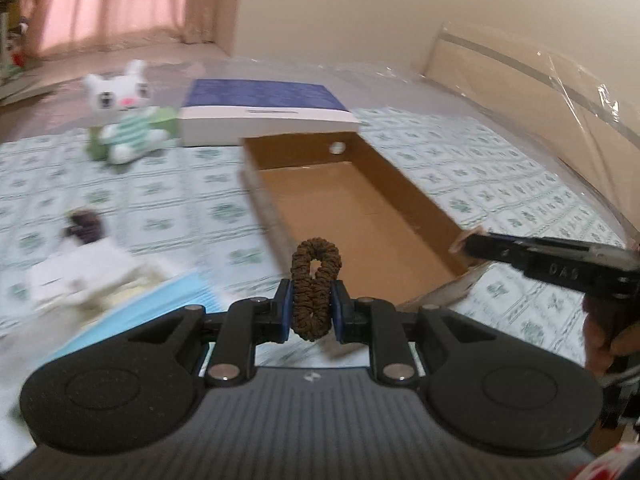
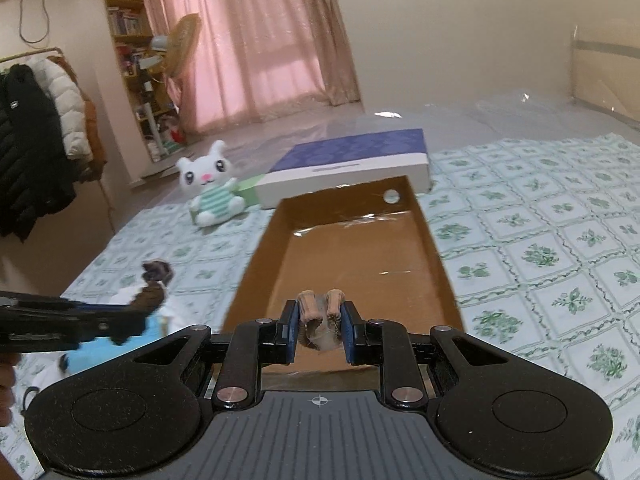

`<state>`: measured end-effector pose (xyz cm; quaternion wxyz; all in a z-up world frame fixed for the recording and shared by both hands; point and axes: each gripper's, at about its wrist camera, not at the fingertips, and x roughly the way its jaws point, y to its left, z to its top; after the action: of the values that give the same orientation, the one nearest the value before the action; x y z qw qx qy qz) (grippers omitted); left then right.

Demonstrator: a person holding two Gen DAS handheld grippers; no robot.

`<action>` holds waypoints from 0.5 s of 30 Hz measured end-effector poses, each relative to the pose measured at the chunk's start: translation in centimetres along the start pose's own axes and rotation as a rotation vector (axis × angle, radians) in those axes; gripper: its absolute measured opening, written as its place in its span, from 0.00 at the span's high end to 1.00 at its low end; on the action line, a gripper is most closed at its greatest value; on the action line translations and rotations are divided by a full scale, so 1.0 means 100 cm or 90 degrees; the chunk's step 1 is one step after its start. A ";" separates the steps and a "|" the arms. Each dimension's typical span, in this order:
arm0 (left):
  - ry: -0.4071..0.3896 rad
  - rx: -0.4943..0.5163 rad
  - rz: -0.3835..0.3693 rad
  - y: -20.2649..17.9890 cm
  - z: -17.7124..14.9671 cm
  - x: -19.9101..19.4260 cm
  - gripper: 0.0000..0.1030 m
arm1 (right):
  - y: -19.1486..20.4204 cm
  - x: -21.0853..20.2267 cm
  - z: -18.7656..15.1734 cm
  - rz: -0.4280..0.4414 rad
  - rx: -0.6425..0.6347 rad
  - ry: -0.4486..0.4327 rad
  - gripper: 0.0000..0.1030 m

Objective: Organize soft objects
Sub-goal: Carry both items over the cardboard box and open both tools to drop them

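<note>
My left gripper (image 1: 312,306) is shut on a dark brown scrunchie (image 1: 314,280), held just short of the near left corner of an open cardboard box (image 1: 352,208). In the right wrist view my right gripper (image 2: 319,330) is shut on a tan and grey scrunchie (image 2: 322,312) over the near end of the same box (image 2: 436,256), whose bottom is bare. The right gripper (image 1: 472,245) reaches in from the right in the left wrist view; the left gripper (image 2: 132,316) enters from the left in the right wrist view.
A white plush rabbit (image 2: 210,192) sits beyond the box, beside a blue and white flat box (image 2: 352,168). A dark scrunchie (image 1: 84,226), white cloth (image 1: 80,276) and a light blue item (image 1: 160,308) lie on the patterned bedspread (image 2: 540,240) to the left.
</note>
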<state>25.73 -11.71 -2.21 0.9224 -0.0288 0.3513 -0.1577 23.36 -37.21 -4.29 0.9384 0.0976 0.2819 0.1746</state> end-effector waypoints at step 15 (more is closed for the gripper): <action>0.069 0.027 -0.023 -0.048 0.033 0.112 0.77 | -0.050 0.047 0.011 -0.033 0.018 0.031 0.78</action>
<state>34.46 -19.91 -6.11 0.8996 -0.0069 0.3966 -0.1830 28.99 -40.09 -7.05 0.9341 0.0992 0.3092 0.1485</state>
